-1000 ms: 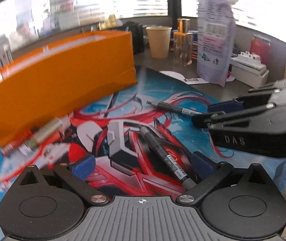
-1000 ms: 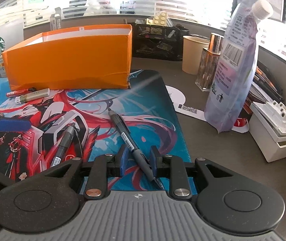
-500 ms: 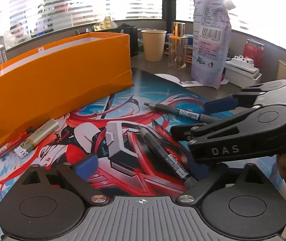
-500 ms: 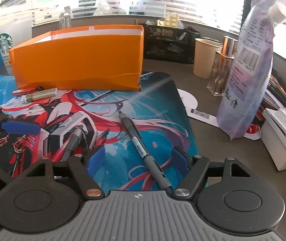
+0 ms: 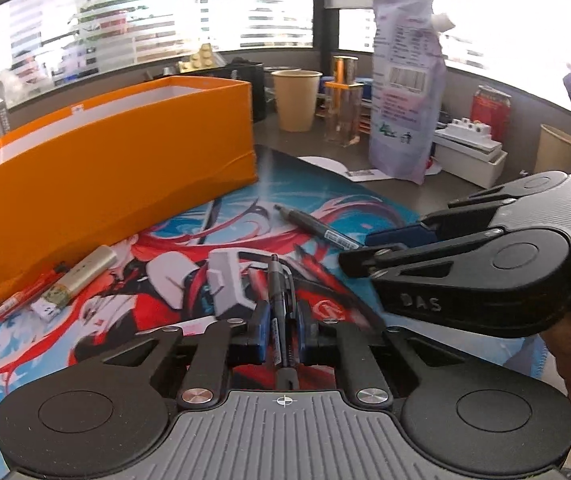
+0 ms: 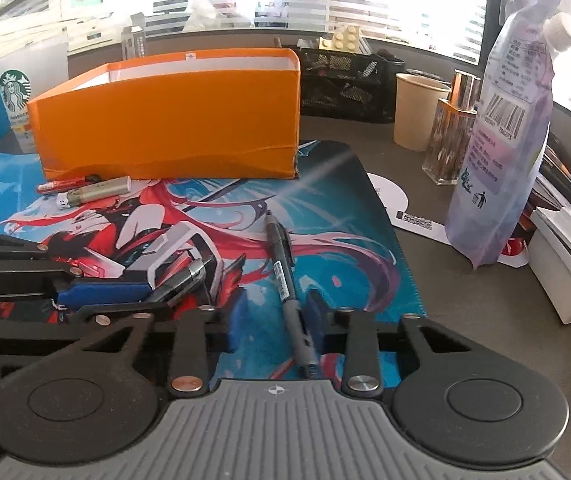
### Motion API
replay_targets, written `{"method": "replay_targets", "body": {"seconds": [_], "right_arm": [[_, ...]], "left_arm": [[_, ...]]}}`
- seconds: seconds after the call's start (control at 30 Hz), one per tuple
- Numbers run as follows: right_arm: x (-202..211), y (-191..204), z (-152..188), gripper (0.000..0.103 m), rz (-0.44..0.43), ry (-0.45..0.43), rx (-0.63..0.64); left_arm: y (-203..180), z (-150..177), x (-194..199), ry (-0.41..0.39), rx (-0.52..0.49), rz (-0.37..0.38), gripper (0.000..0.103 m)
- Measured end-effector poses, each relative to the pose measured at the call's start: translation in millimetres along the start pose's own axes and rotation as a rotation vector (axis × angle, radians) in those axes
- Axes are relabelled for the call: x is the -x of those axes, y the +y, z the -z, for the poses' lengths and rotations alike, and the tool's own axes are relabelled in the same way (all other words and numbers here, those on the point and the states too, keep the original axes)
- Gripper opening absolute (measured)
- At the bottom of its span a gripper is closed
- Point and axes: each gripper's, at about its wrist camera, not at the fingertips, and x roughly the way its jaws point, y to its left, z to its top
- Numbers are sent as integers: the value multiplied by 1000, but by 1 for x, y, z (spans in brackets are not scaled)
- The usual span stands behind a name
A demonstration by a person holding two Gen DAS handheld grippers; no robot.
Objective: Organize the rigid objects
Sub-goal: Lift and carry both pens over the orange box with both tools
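The left gripper [image 5: 281,326] clamps one pen [image 5: 278,304]; the right gripper [image 6: 273,320] is closing around another pen [image 6: 285,280] (pads not yet pressing).

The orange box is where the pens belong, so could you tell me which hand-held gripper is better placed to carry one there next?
Left, probably. The left hand-held gripper is shut on its black pen; the right hand-held gripper is closing, a wide gap remaining beside its pen. The orange box stands just ahead.
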Motion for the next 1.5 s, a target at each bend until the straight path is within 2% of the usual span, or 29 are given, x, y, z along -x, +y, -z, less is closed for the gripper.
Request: {"method": "replay_targets", "body": {"seconds": [0.07, 0.6, 0.73, 1.1, 1.23, 1.5], "right_arm": [[-1, 6, 0, 11, 4, -4, 20], [-22, 47, -19, 10, -125, -5, 43], [-27, 58, -21, 10, -144, -3, 69], [-37, 69, -27, 15, -110, -19, 133], [-39, 71, -28, 10, -118, -25, 140], [-31, 69, -29, 9, -165, -19, 108]], "left_arm": [[7, 0, 1, 0, 16, -19, 12], [113, 29, 37, -5, 208, -249, 12], [126, 36, 45, -6, 230, -261, 12], [131, 42, 51, -17, 222, -275, 12], [133, 43, 53, -19, 239, -263, 11], [129, 41, 55, 5, 235, -282, 11]]}}
